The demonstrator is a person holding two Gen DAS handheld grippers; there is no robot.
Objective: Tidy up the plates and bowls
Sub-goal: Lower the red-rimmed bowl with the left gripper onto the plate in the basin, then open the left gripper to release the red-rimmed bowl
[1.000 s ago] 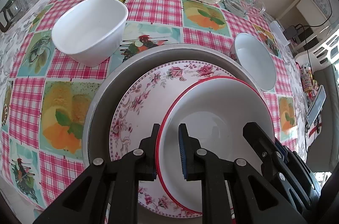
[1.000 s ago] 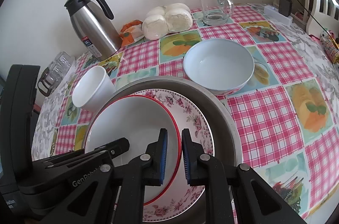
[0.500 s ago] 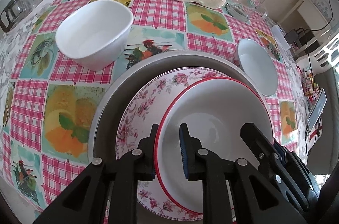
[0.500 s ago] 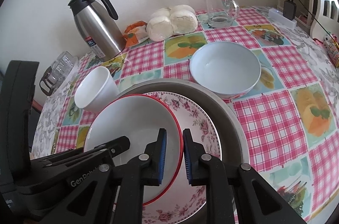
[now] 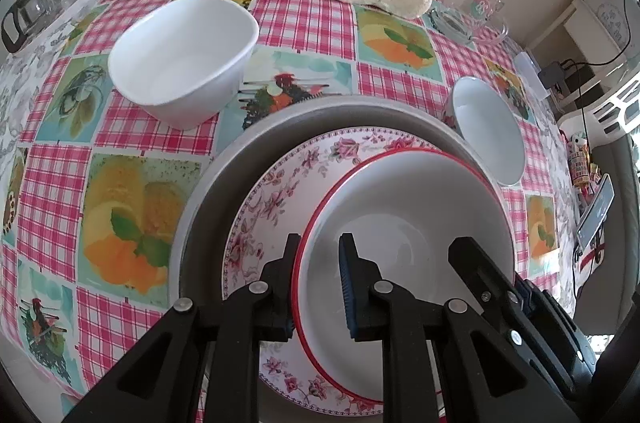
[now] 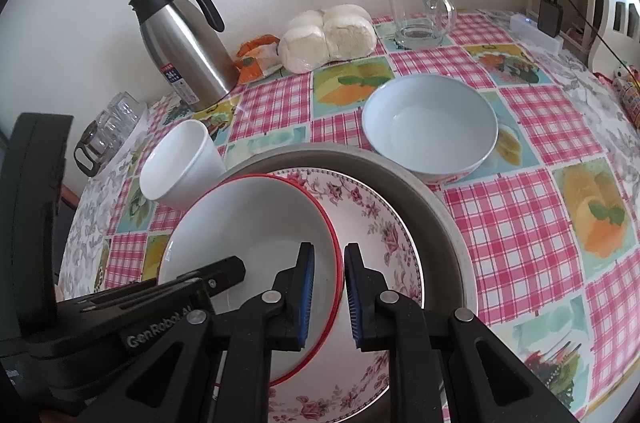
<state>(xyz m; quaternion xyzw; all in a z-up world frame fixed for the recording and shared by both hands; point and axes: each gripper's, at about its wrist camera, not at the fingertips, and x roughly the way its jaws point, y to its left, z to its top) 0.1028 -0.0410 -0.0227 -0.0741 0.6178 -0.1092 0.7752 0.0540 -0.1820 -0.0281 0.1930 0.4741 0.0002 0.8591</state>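
The red-rimmed white bowl sits on a floral plate, which lies inside a wide grey metal pan on the checked tablecloth; the bowl lies off-centre on the plate, so the rose border shows as a broad crescent on one side; both tongs are clamped on the bowl's rim from opposite sides; the left gripper has one finger outside the wall and the blue-padded finger inside, the red edge running between them; the right gripper grips the facing edge the same way, its blue pads close on either side of the rim; in the right wrist view the left gripper's black body reaches in over the near side of the bowl.

Just beyond the pan stand two more bowls, each close to its edge: a deep white bowl with a squarish mouth on one side, and a rounder pale bowl on the other; whether either touches the pan cannot be told.

Farther back, near the wall, a steel thermal jug with a black handle stands beside an orange packet and a bag of white buns; a clear glass mug stands beyond them; upturned glasses in a rack sit at the table's edge.
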